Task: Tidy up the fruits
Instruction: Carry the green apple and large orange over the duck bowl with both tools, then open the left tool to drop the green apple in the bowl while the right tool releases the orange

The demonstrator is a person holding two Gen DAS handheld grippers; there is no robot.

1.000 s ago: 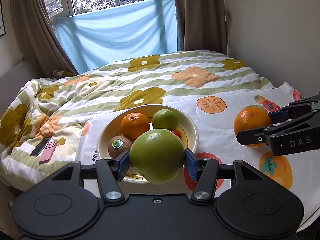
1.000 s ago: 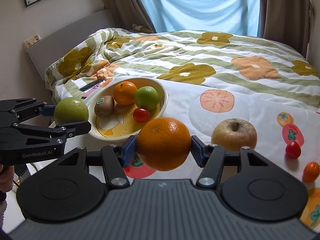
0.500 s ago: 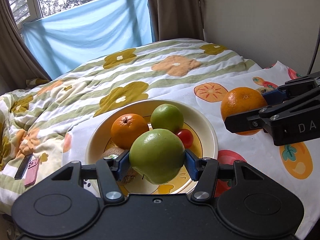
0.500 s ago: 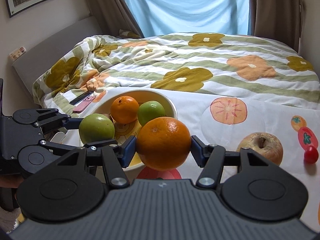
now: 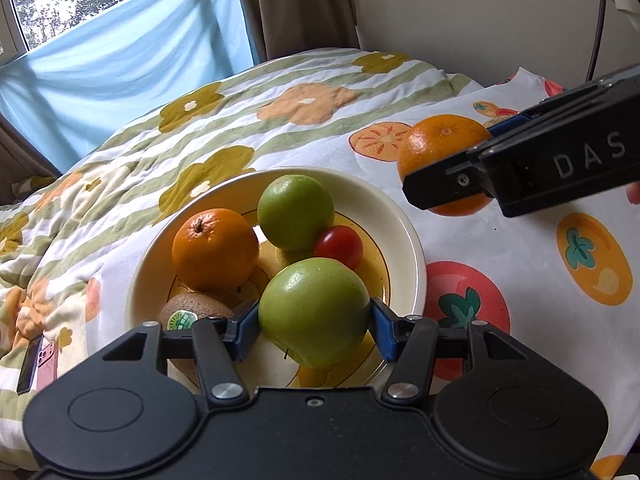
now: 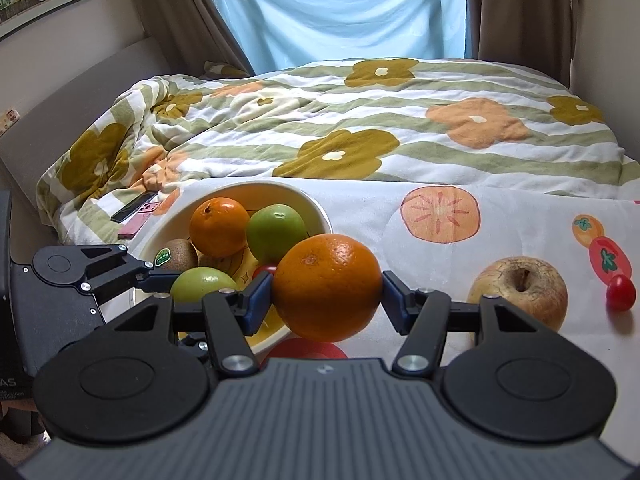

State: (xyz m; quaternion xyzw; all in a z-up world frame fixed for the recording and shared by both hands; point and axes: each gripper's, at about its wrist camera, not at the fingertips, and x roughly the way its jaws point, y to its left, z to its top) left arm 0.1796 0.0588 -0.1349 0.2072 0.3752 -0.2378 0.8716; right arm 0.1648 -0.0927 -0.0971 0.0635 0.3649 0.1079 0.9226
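My left gripper (image 5: 314, 316) is shut on a green apple (image 5: 314, 310) and holds it over the near side of a cream bowl (image 5: 404, 236). The bowl holds an orange (image 5: 214, 248), a second green apple (image 5: 294, 210), a cherry tomato (image 5: 339, 245) and a kiwi (image 5: 192, 314). My right gripper (image 6: 326, 298) is shut on a large orange (image 6: 326, 286), just right of the bowl (image 6: 316, 210); it also shows in the left wrist view (image 5: 444, 142). A brownish apple (image 6: 520, 290) and a cherry tomato (image 6: 620, 298) lie on the fruit-print cloth (image 6: 520, 216).
The cloth lies over a flowered quilt (image 6: 360, 128) on a bed. Two phones (image 6: 138, 214) lie on the quilt left of the bowl. A wall is at the right, curtains and a window behind.
Both grippers have moved toward the bowl. The green apple is now over the bowl's near side and lower. The large orange has come closer to the bowl's right rim.
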